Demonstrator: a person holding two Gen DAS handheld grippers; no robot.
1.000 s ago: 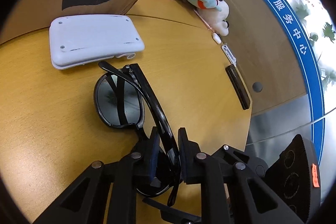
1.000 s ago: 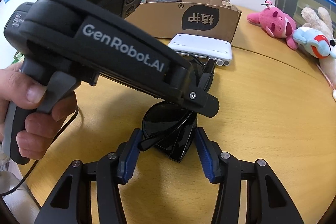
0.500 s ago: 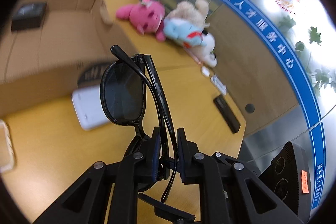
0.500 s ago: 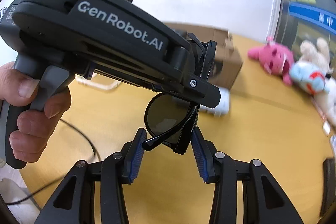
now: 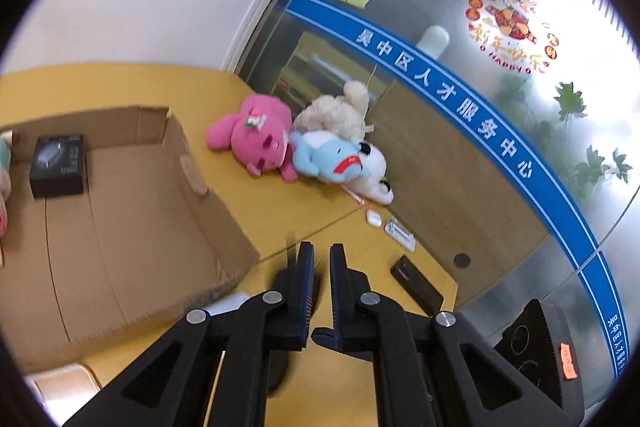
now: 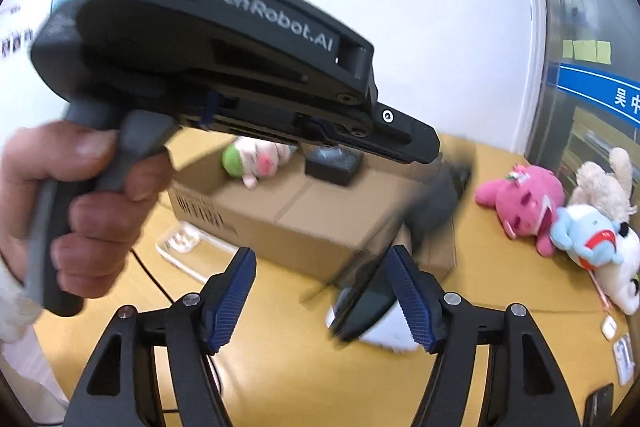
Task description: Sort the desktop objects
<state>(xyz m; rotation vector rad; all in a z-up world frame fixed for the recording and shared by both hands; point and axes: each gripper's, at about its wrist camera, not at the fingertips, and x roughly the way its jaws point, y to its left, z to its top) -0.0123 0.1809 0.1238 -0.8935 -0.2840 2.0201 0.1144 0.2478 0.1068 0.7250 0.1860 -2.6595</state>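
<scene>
Found left gripper [image 5: 319,251] over the edge of the cardboard box [image 5: 140,247], jaws parted by a narrow gap, nothing seen between them. Read "GenRobot.AI" on its body in the right wrist view, left hand [image 6: 80,207] wrapped round the handle. Saw right gripper [image 6: 320,259] spread wide and empty. Caught sunglasses [image 6: 366,301] as a dark blur just beside its right finger, in front of the box; could not tell whether touching. Noted small black box [image 5: 58,165] inside the carton. Read "吴中区人才服务中心" on blue window band [image 5: 452,99].
</scene>
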